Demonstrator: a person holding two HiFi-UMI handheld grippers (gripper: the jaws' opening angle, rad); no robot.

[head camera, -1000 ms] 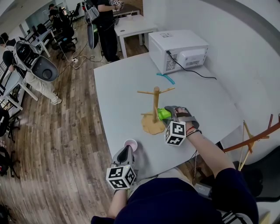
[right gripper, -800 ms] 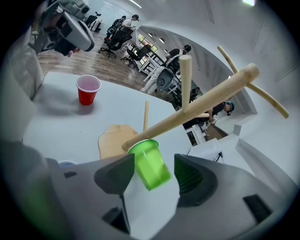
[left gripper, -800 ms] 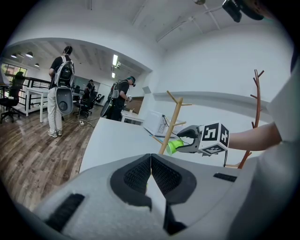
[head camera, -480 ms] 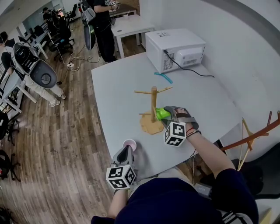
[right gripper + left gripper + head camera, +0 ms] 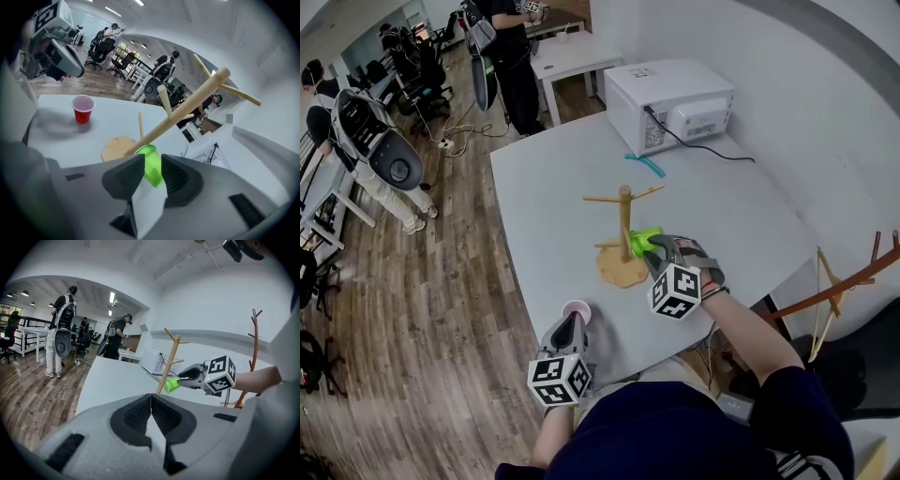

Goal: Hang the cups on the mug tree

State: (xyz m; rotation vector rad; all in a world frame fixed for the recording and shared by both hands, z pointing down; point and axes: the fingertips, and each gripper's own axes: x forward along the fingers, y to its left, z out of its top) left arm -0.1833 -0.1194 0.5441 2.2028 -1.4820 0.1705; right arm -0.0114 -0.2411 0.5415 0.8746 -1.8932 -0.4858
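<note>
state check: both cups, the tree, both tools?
green cup: on its side at the mug tree, between the right tool's jaws
red cup: upright on the table, not held
mug tree: upright, upper pegs bare
right tool: jaws closing on the green cup
left tool: shut, nothing in it

The left gripper sits low at the person's left and points forward. Its jaws are pressed together with nothing between them. The right gripper reaches farther ahead on an outstretched bare forearm (a dark sleeve begins near the elbow), with a wristband at the wrist. Its jaws are closing on a green cup, and both pads already meet the cup's sides.
</note>
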